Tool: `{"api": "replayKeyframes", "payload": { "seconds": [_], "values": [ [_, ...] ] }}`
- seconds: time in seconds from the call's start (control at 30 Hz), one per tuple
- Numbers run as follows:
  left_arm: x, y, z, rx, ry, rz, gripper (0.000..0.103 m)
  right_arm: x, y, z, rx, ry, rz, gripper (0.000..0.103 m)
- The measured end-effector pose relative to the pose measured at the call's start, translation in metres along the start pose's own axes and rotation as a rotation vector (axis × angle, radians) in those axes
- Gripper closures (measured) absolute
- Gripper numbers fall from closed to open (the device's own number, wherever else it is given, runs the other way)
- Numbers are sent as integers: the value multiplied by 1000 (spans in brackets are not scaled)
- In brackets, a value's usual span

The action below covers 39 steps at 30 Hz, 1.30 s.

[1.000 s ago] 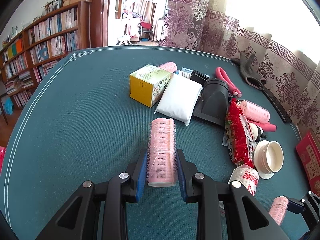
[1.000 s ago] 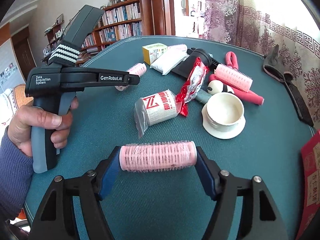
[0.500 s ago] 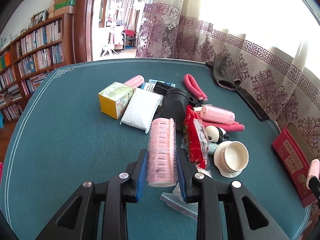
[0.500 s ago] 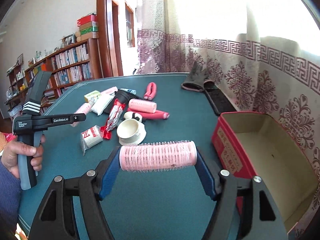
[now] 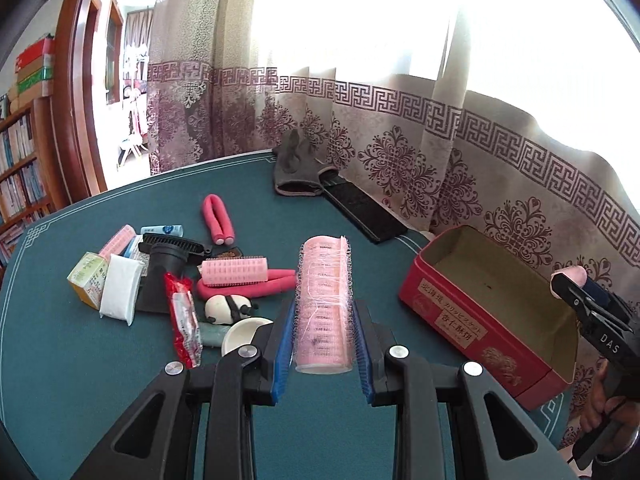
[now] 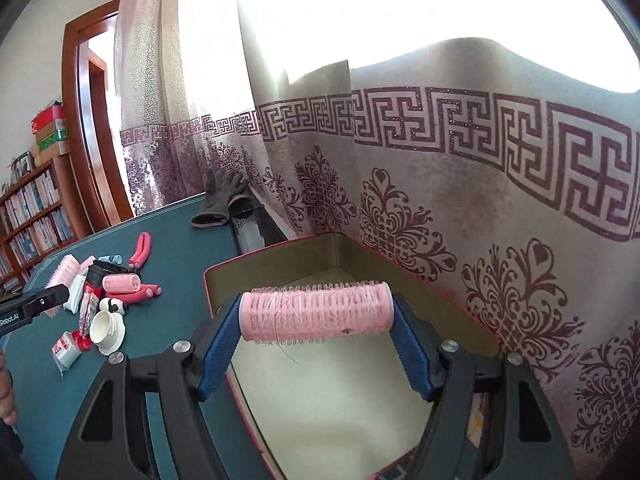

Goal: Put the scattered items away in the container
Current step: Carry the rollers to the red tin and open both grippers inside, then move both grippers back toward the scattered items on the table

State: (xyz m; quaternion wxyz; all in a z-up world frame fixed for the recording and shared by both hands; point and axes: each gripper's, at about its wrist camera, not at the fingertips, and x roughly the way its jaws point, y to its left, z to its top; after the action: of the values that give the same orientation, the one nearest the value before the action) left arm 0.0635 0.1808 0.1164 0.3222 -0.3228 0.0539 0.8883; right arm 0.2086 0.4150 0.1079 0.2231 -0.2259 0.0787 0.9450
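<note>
My left gripper (image 5: 323, 344) is shut on a pink hair roller (image 5: 324, 304), held lengthwise above the green table, left of the open red tin box (image 5: 472, 312). My right gripper (image 6: 316, 344) is shut on a second pink hair roller (image 6: 316, 314), held crosswise by its ends, hanging over the red tin box (image 6: 280, 254) whose pale floor shows beneath it. In the left wrist view the right gripper (image 5: 576, 284) appears at the box's right end. Scattered items lie on the table: another roller (image 5: 234, 272), pink foam curlers (image 5: 218, 218), a red packet (image 5: 182, 320), a white cup (image 6: 105, 326).
A yellow box (image 5: 86, 284), white pouch (image 5: 120, 294), black nozzle (image 5: 160, 268) and panda figure (image 5: 228, 308) crowd the pile's left. A grey glove (image 5: 296, 172) and black flat case (image 5: 364, 212) lie by the patterned curtain, which hangs close behind the tin.
Both grippers have swung right and risen, each still holding its roller. The right one went from above the scattered pile to over the open tin; the left one now faces the tin.
</note>
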Motion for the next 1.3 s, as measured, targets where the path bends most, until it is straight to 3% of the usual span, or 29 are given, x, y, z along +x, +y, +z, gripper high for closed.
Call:
{"api": "replayKeyframes", "payload": {
  "seconds": [0.33, 0.57, 0.63, 0.67, 0.7, 0.77, 1.3],
  "values": [
    [34, -112, 18, 159, 36, -160, 74, 1, -47, -1, 52, 0, -48, 28],
    [60, -150, 28, 181, 76, -217, 72, 0, -61, 3, 74, -11, -59, 28],
    [64, -153, 29, 175, 82, -204, 44, 1, -62, 3, 76, -2, -52, 24],
    [63, -152, 28, 171, 63, -181, 14, 1, -62, 3, 78, 0, -49, 23],
    [59, -149, 27, 167, 29, -153, 4, 2, -62, 3, 81, 1, -47, 23],
    [52, -144, 24, 177, -7, -112, 4, 2, -62, 3, 82, 2, -44, 22],
    [37, -75, 7, 88, 3, 86, 4, -4, -29, -3, 61, 11, 9, 22]
  ]
}}
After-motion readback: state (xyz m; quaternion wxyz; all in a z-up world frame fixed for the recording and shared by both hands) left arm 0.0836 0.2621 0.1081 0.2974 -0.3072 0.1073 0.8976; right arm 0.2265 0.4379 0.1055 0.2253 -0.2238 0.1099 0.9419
